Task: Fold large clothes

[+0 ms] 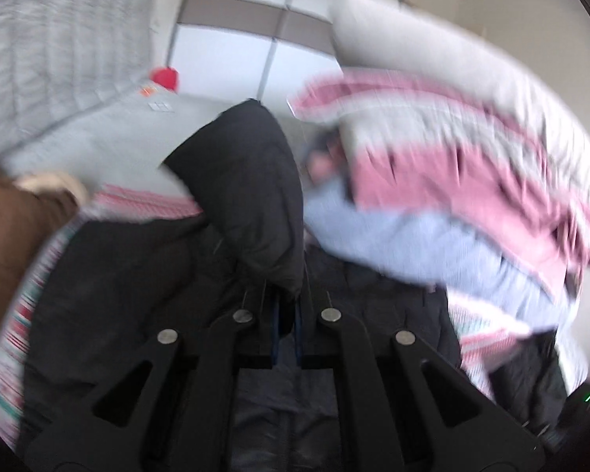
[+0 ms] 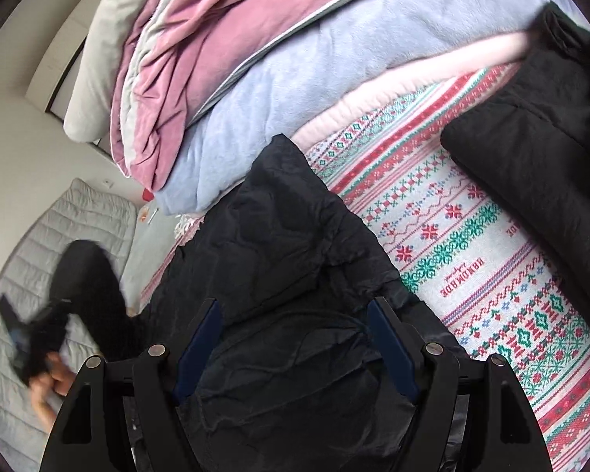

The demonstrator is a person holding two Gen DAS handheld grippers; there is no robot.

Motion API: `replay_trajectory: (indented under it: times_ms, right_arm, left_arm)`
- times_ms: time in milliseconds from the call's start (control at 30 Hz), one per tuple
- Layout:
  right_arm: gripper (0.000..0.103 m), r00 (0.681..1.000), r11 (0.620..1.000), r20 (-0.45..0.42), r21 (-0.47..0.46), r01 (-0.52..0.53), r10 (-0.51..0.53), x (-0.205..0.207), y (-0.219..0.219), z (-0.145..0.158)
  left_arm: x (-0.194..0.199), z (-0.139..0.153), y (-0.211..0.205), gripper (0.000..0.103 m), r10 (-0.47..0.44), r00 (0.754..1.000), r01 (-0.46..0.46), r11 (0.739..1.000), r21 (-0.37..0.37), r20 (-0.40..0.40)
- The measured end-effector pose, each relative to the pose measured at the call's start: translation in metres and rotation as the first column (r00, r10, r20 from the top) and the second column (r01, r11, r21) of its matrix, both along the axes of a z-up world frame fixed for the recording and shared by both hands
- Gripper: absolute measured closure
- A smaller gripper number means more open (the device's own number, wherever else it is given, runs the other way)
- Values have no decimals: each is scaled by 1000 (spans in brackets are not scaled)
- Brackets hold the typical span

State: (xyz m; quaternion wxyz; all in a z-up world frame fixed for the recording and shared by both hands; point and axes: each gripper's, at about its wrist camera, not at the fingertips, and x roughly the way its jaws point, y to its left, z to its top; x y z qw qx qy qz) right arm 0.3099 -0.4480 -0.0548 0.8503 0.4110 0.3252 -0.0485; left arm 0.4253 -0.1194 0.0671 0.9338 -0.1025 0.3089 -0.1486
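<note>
A black padded jacket [image 2: 279, 244] lies on a patterned knitted blanket [image 2: 472, 236] on the bed. My left gripper [image 1: 285, 299] is shut on the jacket's sleeve [image 1: 247, 181], and the sleeve stands up past the fingers. The left wrist view is blurred by motion. In the right wrist view that left gripper [image 2: 19, 334] shows smeared at the far left, with a hand [image 2: 55, 381] behind it and the sleeve [image 2: 86, 275] stretched out sideways from the jacket. My right gripper [image 2: 295, 338] stands wide open over the jacket's body. Fabric bulges between its blue pads [image 2: 389, 346], but I see no pinch.
A pile of pink bedding [image 2: 216, 39] and light blue bedding [image 2: 295, 90] with a grey pillow [image 2: 98, 59] fills the far side of the bed. Another black garment [image 2: 531, 137] lies at the right. A grey quilted mat [image 2: 78, 216] lies beyond the bed. A brown garment [image 1: 15, 228] shows at the left.
</note>
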Motion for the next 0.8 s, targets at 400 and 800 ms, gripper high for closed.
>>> replay_trajectory:
  times_ms: [400, 800]
  right_arm:
    - [26, 999, 999, -19, 22, -29, 29, 4, -1, -3]
    - [26, 999, 999, -40, 22, -29, 30, 6, -2, -7]
  left_arm:
    - [-15, -97, -61, 77, -94, 983, 119, 981, 154, -159]
    - [-28, -115, -97, 35, -275, 931, 316, 937, 150, -240]
